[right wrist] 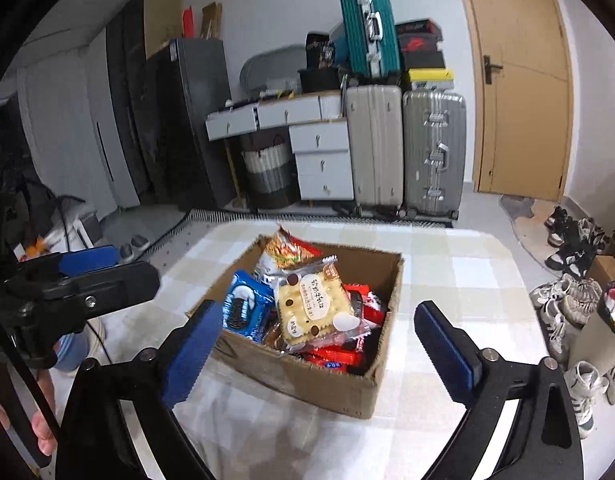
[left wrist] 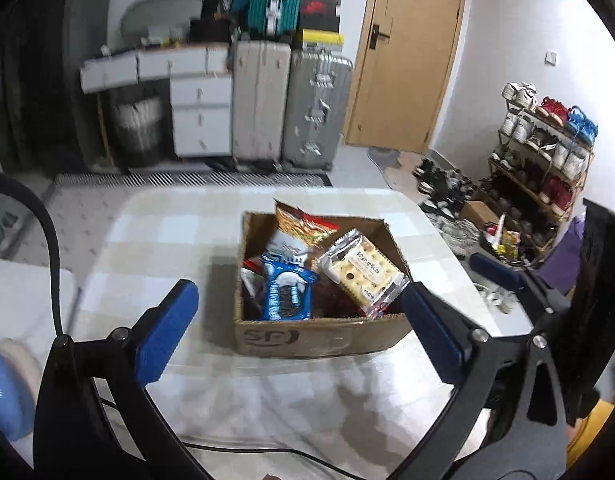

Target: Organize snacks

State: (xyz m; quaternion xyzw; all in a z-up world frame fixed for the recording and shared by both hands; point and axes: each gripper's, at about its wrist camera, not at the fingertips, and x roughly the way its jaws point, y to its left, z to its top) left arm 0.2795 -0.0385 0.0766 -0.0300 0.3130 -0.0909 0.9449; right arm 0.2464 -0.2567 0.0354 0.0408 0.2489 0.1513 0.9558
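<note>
A: The desk (left wrist: 155,240) has a checked cloth and stands in a room with suitcases (right wrist: 403,148) and a wooden door (right wrist: 519,80) behind it. Where is the cardboard box (left wrist: 307,336)?

B: It stands near the middle of the desk, away from all edges. Bare cloth is on every side of it, more on the left and in front.

A: What is inside?

B: Snacks fill it: a blue cookie pack (left wrist: 287,292) at the left, a cracker pack (left wrist: 363,272) leaning on the right, and an orange bag (left wrist: 299,224) that rises above the back wall.

A: And the left gripper (left wrist: 299,328)?

B: Its fingers (left wrist: 163,336) are spread wide, just before the front wall of the box, touching nothing.

A: The right gripper (right wrist: 319,348)?

B: It is also spread wide and empty, over the near corner of the box.
</note>
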